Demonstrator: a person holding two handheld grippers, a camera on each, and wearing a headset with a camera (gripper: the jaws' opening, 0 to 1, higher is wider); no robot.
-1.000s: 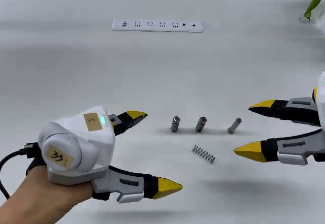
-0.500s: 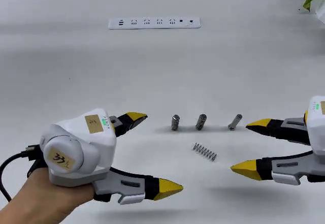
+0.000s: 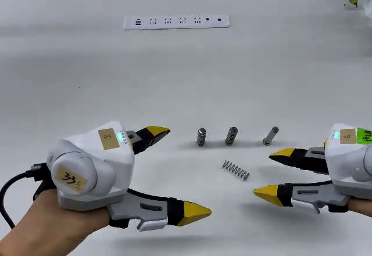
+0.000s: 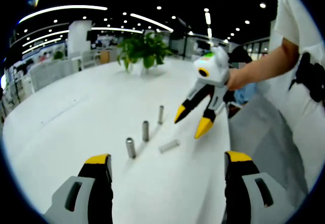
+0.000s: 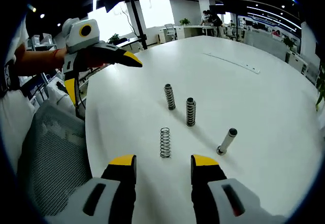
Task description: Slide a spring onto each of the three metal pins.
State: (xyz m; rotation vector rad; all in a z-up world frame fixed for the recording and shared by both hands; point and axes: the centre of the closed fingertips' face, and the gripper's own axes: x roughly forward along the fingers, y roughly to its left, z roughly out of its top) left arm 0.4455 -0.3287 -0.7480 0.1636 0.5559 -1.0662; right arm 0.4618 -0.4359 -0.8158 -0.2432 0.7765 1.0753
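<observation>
Right gripper [image 3: 273, 173], white-bodied with black, yellow-tipped jaws, is held low over the white tabletop [image 3: 87, 76] with jaws spread and nothing between them. In the right gripper view the loose silver coil spring [image 5: 165, 142] lies flat just ahead of the gap, its axis running along the gripper's line of sight, which suggests a line-up for a pick. Left gripper [image 3: 177, 171], same make, is spread wider, also empty, and held off to the side of the row; it is judged to be standing clear.

The left spring-sleeved pin [image 3: 201, 137] and the middle spring-sleeved pin [image 3: 231, 136] stand upright, each wrapped in a coil. The bare grey metal pin [image 3: 270, 135], smooth and capped, sits at the right end and appears tilted. The loose spring rests near the row, touching no pin. Judged progress: two of three fitted.
</observation>
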